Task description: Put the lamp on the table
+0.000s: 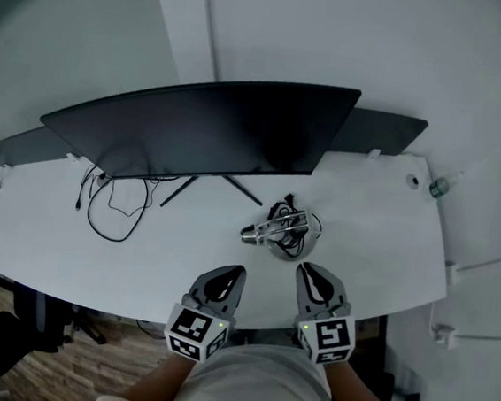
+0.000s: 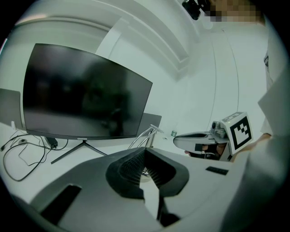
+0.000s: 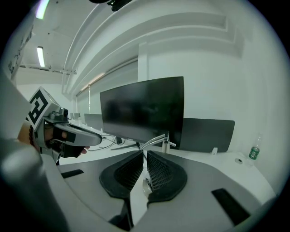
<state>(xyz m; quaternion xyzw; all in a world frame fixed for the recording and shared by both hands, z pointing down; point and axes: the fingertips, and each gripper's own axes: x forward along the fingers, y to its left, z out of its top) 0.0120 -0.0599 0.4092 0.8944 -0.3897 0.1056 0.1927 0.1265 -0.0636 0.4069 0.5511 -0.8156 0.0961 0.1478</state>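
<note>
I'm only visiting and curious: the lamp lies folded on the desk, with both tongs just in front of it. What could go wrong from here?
1. The lamp has its cord bunched around its base. Tongs reaching in could snag it and drag the lamp.
2. It sits near the stand leg of the monitor. Swinging the lamp's arm up might knock the screen.
3. The left tongs and right tongs are shut and empty. Pushed forward like that, they would probably shove the lamp rather than grip it.

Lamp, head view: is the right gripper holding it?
No, the lamp rests on the table, apart from the right gripper, whose jaws are together with nothing between them.
</note>
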